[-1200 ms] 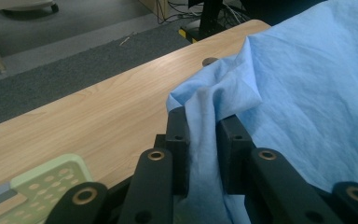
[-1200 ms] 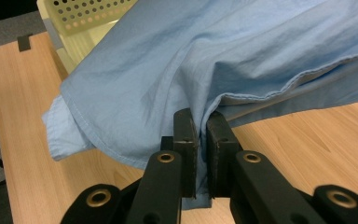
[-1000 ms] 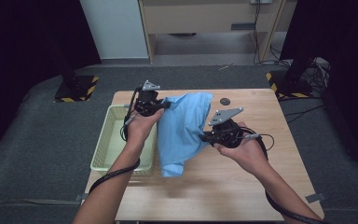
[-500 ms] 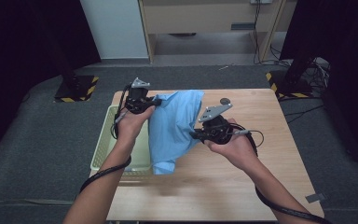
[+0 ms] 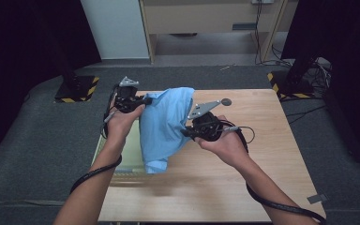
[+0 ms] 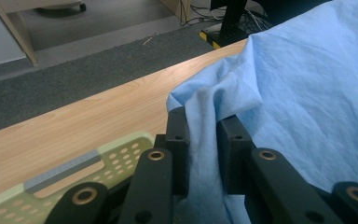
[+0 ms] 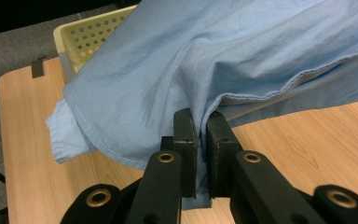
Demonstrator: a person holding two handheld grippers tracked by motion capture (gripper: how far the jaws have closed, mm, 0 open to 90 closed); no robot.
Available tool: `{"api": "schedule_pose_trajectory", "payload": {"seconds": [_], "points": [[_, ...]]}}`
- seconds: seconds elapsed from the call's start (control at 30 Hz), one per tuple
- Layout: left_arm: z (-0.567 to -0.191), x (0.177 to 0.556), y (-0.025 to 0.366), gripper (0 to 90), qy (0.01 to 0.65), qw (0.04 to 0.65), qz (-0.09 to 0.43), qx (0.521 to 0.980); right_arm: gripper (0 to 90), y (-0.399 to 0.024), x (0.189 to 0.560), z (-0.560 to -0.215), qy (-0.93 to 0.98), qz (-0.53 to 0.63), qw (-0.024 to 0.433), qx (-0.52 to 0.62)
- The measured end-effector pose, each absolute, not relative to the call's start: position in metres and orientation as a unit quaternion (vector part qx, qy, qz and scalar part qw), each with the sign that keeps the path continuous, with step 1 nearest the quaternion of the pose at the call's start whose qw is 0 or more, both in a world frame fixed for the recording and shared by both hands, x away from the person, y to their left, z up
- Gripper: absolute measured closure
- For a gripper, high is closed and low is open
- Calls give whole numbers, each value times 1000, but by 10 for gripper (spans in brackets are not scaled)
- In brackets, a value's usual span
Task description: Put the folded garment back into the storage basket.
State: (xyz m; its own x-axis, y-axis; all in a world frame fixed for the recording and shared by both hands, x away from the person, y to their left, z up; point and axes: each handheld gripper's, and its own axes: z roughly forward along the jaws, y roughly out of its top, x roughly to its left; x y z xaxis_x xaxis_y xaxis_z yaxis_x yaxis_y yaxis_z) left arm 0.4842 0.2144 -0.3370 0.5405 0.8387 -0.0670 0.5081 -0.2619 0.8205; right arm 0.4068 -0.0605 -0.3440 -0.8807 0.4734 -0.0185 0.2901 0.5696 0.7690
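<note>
You've got the cloth [image 5: 161, 124], a plain light-blue garment with stitched hems, lifted off the table and hanging bunched and wrinkled. Its upper part spreads wide; its lower corner droops close over the wood, beside the basket [image 5: 129, 150].

Green perforated basket [image 5: 130, 150] at desk's [image 5: 262, 140] left edge; small dark disc [image 5: 226, 101] near far edge; grey carpet [image 5: 37, 140] around.

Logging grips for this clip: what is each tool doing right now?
Left tool: closed on the blue cloth.
Right tool: closed on the same blue cloth, which hangs between them above the table.
</note>
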Motion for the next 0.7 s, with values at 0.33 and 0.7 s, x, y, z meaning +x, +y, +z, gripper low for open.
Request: {"api": "schedule_pose_trajectory", "payload": {"seconds": [0.33,0.7], "points": [[-339,482,240,770,449,416,204,764,846,-41,411,-346,879,414,107,211],[-332,485,260,770,454,415,213,759,845,-21,419,-345,878,419,102,209]]}}
